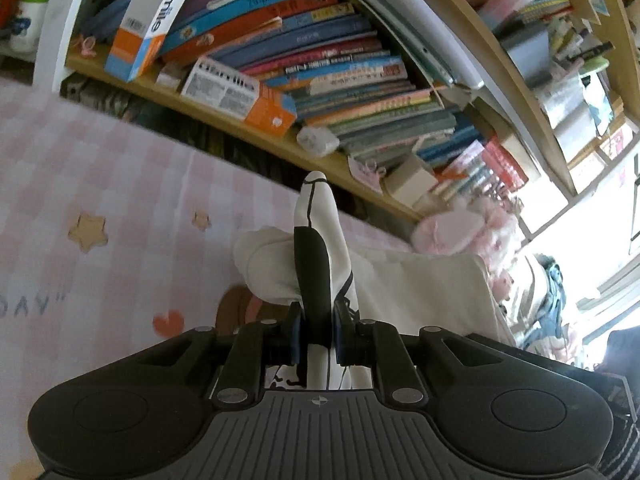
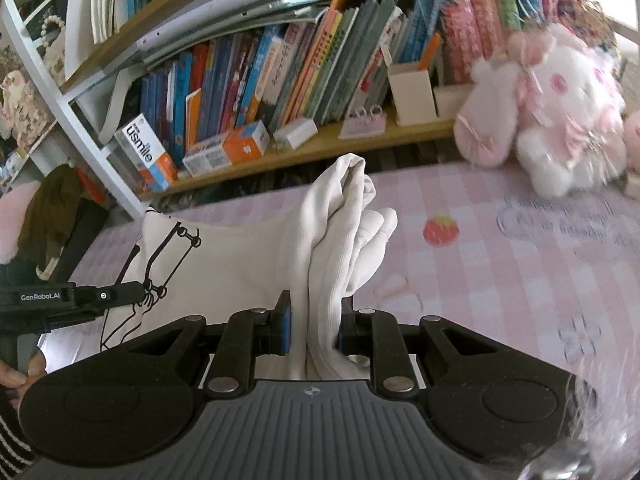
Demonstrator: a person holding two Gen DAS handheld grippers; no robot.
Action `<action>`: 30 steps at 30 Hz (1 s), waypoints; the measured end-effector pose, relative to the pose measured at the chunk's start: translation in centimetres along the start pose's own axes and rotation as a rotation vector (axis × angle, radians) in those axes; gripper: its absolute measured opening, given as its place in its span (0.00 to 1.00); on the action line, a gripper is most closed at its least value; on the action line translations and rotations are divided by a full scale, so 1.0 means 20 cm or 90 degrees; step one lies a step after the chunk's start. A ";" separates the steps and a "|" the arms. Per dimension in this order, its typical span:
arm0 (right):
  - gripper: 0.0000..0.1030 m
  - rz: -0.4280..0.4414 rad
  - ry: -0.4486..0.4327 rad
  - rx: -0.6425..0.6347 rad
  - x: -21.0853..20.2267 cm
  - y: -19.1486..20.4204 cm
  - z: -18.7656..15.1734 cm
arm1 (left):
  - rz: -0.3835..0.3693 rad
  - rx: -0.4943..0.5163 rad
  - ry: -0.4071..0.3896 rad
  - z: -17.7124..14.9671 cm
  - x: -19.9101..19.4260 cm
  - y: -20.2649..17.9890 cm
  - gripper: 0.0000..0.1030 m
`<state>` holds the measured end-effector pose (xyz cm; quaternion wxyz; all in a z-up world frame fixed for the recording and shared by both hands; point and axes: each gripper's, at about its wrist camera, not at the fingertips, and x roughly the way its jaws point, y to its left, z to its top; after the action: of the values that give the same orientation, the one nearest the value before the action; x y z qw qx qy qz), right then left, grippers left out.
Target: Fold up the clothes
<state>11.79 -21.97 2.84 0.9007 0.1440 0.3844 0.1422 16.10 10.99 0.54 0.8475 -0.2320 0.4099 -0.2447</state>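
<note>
A cream-white garment with a black line drawing [image 2: 224,256] hangs stretched between my two grippers above a pink checked bed sheet [image 2: 500,264]. My left gripper [image 1: 316,338] is shut on one bunched edge of the garment [image 1: 320,240], where a black printed patch shows between the pads. My right gripper [image 2: 314,328] is shut on another bunched, ribbed fold of the same garment, which stands up past the fingers. The left gripper's black body [image 2: 80,298] shows at the left of the right wrist view.
A wooden bookshelf [image 2: 320,144] packed with books runs along the far side of the bed. A pink and white plush toy [image 2: 560,120] sits on the sheet at the right. A hand and striped sleeve [image 2: 12,384] show at the lower left. Piled clothes [image 1: 548,296] lie at the right.
</note>
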 end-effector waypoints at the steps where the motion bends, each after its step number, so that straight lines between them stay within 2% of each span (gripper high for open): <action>1: 0.18 0.001 -0.002 0.000 0.02 0.00 0.02 | 0.001 0.000 -0.002 0.02 0.02 0.00 0.13; 14: 0.18 0.010 -0.012 0.006 0.32 -0.06 0.20 | 0.019 0.002 -0.014 0.19 0.25 0.10 0.13; 27: 0.18 0.018 -0.024 0.031 0.54 -0.17 0.18 | 0.031 -0.011 -0.019 0.25 0.42 0.22 0.13; 30: 0.18 0.018 -0.015 0.057 0.57 -0.22 0.16 | 0.032 -0.021 -0.013 0.24 0.44 0.26 0.14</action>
<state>22.40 -22.27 -4.10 0.8956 0.1911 0.3780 0.1358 25.93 10.49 -5.04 0.8537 -0.2383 0.4107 -0.2139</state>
